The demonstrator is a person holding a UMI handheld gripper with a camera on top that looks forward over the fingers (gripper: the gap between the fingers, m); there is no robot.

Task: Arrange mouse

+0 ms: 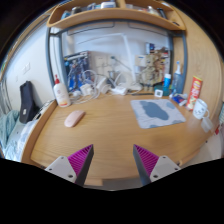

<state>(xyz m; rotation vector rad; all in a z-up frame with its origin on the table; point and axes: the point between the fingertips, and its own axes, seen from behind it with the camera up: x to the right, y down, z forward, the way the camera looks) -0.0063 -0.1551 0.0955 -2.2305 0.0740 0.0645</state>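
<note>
A small pink mouse lies on the wooden desk, to the left and well beyond my fingers. A grey mouse mat with a darker blue shape on it lies on the right part of the desk. My gripper hovers above the desk's near edge, open and empty, with its purple pads spread wide apart. Nothing stands between the fingers.
A white bottle stands at the desk's back left by a dark object. Bottles and a red can stand at the back right. A white cup sits near the mat. Shelves with clutter rise behind the desk.
</note>
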